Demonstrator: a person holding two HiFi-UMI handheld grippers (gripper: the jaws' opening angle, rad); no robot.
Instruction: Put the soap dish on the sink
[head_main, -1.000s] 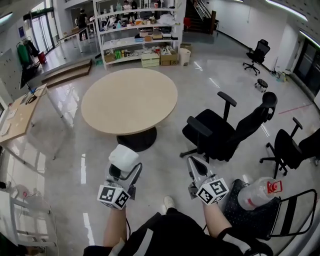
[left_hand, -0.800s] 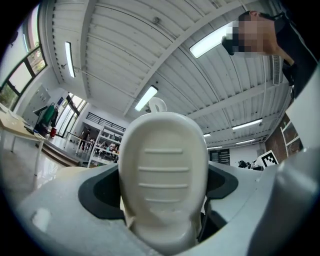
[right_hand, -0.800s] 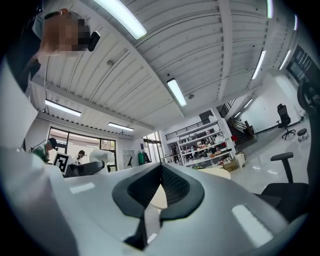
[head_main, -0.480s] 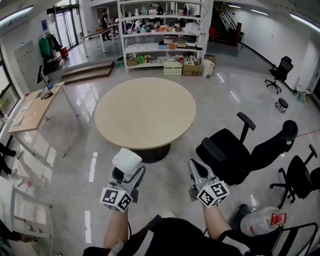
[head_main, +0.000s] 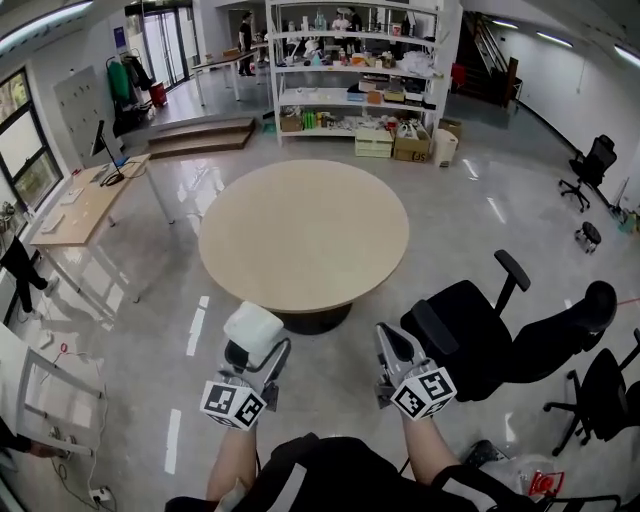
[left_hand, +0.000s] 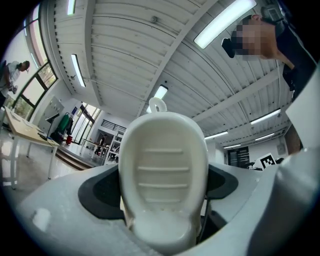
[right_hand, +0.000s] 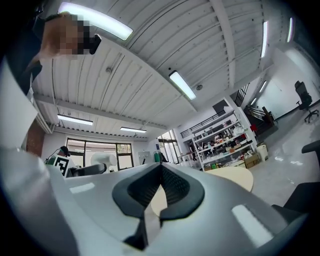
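Observation:
A white oval soap dish (head_main: 252, 328) with ribs on its inner face is clamped upright in my left gripper (head_main: 254, 352), held low in front of the person's body. The left gripper view is filled by the soap dish (left_hand: 162, 175), pinched at its lower end between the jaws and pointing up at the ceiling. My right gripper (head_main: 388, 346) is beside it, about a hand's width to the right. Its jaws are shut with nothing between them, and the right gripper (right_hand: 159, 172) also aims upward. No sink is in view.
A round beige table (head_main: 305, 235) stands just ahead on the glossy floor. A black office chair (head_main: 470, 330) is at the right, with more chairs (head_main: 598, 385) beyond. A wooden desk (head_main: 85, 205) is at the left, and stocked shelves (head_main: 350, 70) stand at the back.
The head view has swung left: the table and chairs slid right, and the water bottle dropped to the bottom right corner. Both grippers kept their pose and the dish stayed clamped.

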